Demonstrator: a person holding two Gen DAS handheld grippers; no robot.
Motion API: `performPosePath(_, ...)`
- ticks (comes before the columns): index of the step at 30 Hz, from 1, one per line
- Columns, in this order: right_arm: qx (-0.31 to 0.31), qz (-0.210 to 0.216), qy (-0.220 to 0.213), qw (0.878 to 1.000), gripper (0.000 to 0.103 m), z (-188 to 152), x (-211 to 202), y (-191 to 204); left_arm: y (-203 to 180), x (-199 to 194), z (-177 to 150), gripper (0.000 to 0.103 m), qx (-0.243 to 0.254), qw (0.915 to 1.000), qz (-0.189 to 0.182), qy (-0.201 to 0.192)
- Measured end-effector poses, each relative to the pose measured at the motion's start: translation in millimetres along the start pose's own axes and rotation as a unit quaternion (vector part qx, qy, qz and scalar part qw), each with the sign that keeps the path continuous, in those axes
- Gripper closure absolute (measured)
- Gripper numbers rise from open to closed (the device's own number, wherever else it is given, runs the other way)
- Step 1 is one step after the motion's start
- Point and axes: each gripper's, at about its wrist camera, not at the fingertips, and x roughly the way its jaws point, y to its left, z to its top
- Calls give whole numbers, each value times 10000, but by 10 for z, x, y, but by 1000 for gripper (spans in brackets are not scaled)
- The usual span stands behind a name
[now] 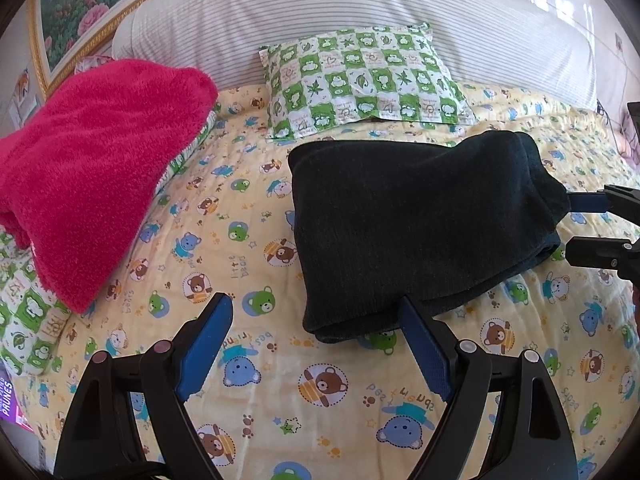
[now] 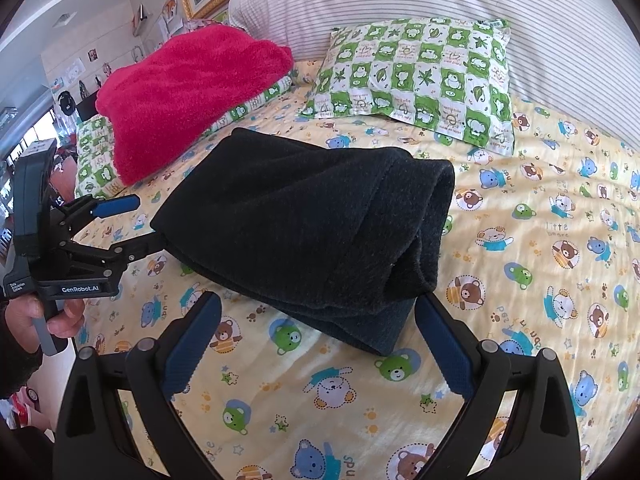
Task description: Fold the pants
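While my claws hover spread, the folded dark pants [image 1: 420, 224] lie mid-bed.
I see a yellow bear-print sheet [image 1: 256, 392], green checked pillow [image 1: 360, 80], red towel [image 1: 88, 168], framed floral picture [image 1: 76, 4]; left claw [image 1: 316, 344] and right claw [image 2: 320, 344] grip nothing.

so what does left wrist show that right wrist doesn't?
Only the left wrist view: a purple prunes packet at the bed's edge.

Only the right wrist view: the hand holding the left gripper's handle, and a room with shelves behind it.

Both: the folded dark pants on the bear-print sheet, the pink blanket, the green checked pillow, and both grippers open at the pants' edges, left gripper, right gripper.
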Motion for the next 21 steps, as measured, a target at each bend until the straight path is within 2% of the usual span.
performPosePath(21, 56, 24, -52, 10000, 5, 18, -29, -13, -9, 5, 35, 18, 69, 10000, 53, -27)
